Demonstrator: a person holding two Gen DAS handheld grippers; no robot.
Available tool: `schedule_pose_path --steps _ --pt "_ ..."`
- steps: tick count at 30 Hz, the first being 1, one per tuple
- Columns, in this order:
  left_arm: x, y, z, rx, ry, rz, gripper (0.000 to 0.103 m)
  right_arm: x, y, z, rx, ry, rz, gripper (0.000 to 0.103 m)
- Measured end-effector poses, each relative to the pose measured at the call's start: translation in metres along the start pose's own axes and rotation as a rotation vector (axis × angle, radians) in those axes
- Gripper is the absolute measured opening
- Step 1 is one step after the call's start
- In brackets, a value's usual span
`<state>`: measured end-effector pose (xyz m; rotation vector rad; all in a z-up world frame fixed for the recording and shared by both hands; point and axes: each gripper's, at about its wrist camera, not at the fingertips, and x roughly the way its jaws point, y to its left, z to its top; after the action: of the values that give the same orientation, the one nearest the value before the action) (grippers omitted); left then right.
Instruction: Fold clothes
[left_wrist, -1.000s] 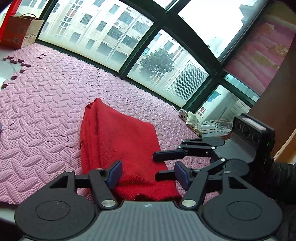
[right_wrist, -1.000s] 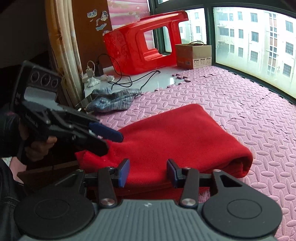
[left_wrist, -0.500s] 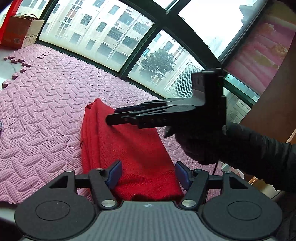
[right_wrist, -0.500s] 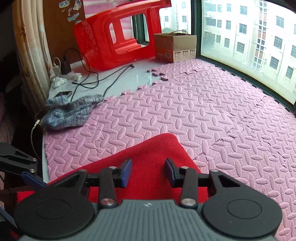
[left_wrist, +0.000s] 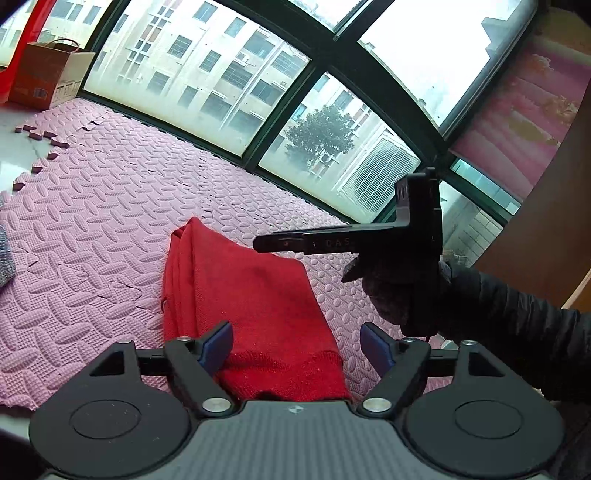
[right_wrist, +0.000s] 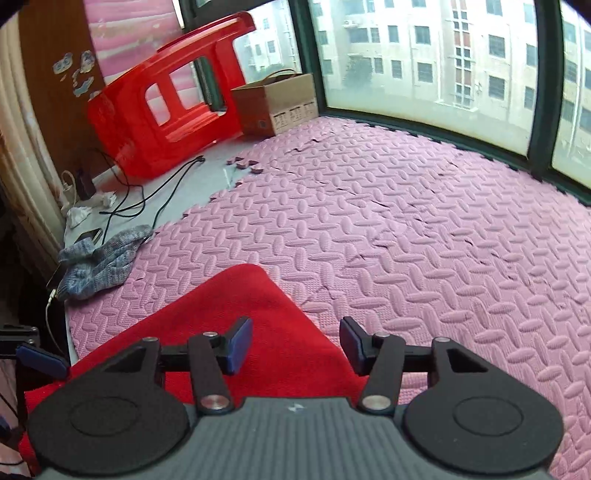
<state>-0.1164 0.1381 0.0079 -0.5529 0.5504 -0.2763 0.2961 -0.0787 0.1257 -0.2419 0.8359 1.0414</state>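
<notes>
Pink interlocking foam mat under a wide window, serving as my folding surface; everything below is placed relative to the red garment. Item one, the red garment: a knit piece lying flat on the mat as a narrow oblong, stacked edges showing along its left side, so I judge it already folded more than once and near finished. Item two, my left gripper: blue-padded fingers spread wide at the garment's near hem, one on either side of it, pinching nothing; I read this as standing ready to take the hem for a last fold or lift. Item three, my right gripper: fingers likewise parted and empty, held above the garment's far end, seen from the left camera as a level black bar in a gloved hand clear of the cloth; I take that height as keeping the fold undisturbed. Item four, grey-blue knit garment: crumpled at the mat's edge, well apart from the red one, probably next in line. Item five, red plastic stool, tipped on its side beyond that. Item six, cardboard box, beside the stool against the window. Item seven, black cables, trailing on bare floor near the stool.
</notes>
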Motion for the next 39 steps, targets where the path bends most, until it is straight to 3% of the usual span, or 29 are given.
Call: schedule_pose_path --steps 5,10,16,24,31,39 --pt "-0.011 0.005 -0.002 -0.039 0.005 0.067 0.091 0.007 -0.031 -0.007 0.131 0.012 0.029 0.053" --pt "-0.017 0.010 -0.014 -0.108 0.065 0.054 0.095 0.003 -0.042 -0.018 0.181 0.040 0.056 0.054" --pt "-0.009 0.022 -0.030 -0.224 0.127 0.006 0.093 -0.001 -0.055 -0.031 0.242 0.073 0.087 0.046" --pt "-0.004 0.050 -0.010 -0.307 0.089 0.023 0.084 -0.026 -0.067 -0.058 0.307 0.097 0.093 0.042" --pt "0.018 0.064 0.027 -0.268 0.081 0.098 0.084 -0.077 -0.047 -0.107 0.369 0.095 0.061 0.042" --pt "0.024 0.048 0.039 -0.241 0.091 0.117 0.102 -0.107 -0.024 -0.129 0.344 0.057 0.051 0.044"
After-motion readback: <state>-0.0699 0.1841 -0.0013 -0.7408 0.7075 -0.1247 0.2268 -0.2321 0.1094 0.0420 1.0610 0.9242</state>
